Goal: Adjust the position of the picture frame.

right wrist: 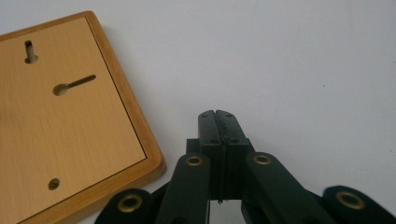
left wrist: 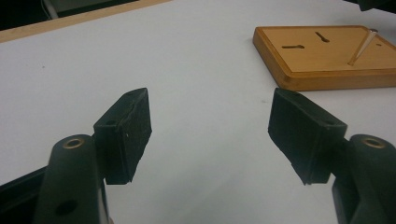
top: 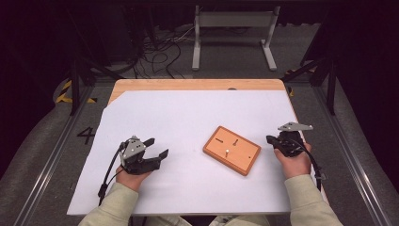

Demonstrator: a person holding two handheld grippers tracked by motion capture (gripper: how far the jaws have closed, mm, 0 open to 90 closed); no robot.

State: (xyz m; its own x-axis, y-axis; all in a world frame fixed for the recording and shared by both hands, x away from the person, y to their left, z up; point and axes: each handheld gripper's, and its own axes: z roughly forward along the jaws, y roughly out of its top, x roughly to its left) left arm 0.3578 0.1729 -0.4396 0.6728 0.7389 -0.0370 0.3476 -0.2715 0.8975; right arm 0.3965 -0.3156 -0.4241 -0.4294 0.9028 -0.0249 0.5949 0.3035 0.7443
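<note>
A: We're seeing the left gripper (top: 157, 147) resting on the white sheet (top: 188, 113), jaws standing wide, nothing between them.

B: And we're watching the right gripper (top: 270, 139) sitting just beside the wooden board (top: 232, 149), jaws pressed together, empty.

A: We're noting the board lying flat between the grippers, a thin peg (left wrist: 362, 45) standing tilted in it.

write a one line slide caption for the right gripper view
Right gripper with jaws shut, empty, beside the corner of a wooden keyhole-slotted board on a white table sheet.
</note>
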